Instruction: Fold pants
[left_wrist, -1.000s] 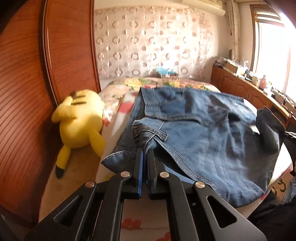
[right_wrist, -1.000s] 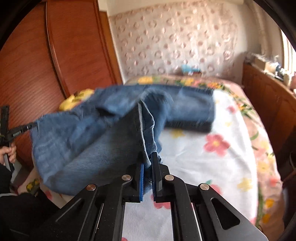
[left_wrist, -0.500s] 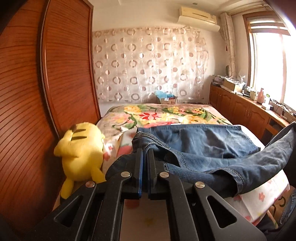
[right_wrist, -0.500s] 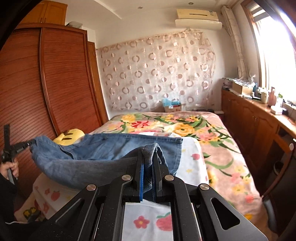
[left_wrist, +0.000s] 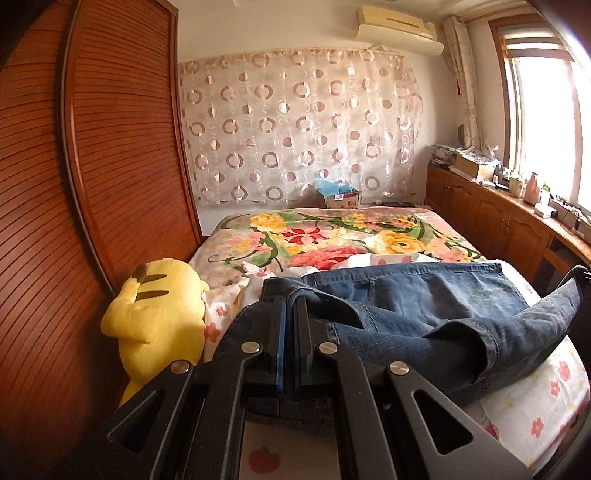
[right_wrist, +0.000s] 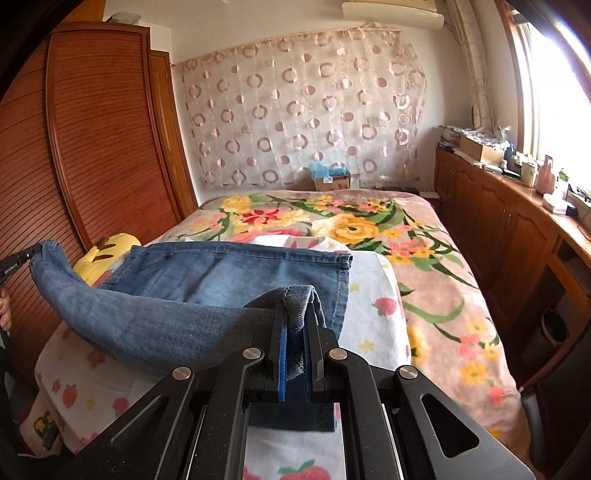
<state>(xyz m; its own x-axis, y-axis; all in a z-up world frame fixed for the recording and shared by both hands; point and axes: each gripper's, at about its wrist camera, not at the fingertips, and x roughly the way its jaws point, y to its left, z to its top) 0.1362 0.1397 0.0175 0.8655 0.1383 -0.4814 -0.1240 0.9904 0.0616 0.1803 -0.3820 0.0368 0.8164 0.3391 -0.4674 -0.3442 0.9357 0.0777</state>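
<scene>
The blue denim pants (left_wrist: 424, 302) lie across the near end of the bed, on a white strawberry-print sheet (left_wrist: 532, 406). My left gripper (left_wrist: 290, 306) is shut on the pants' left edge. My right gripper (right_wrist: 295, 314) is shut on the pants (right_wrist: 207, 291) at a hemmed edge on the right. A band of denim stretches between the two grippers, lifted a little above the part that lies flat. In the right wrist view the left gripper's tip (right_wrist: 16, 260) shows at the far left, holding the denim.
A yellow plush toy (left_wrist: 159, 314) sits at the bed's left edge against the wooden wardrobe (left_wrist: 92, 184). A floral blanket (left_wrist: 332, 236) covers the far bed. A wooden cabinet (right_wrist: 517, 229) with clutter runs along the right wall under the window.
Both grippers have come down and drawn back toward the near edge of the bed with the denim. The pants, spread high in the air a second ago, now lie mostly flat.
</scene>
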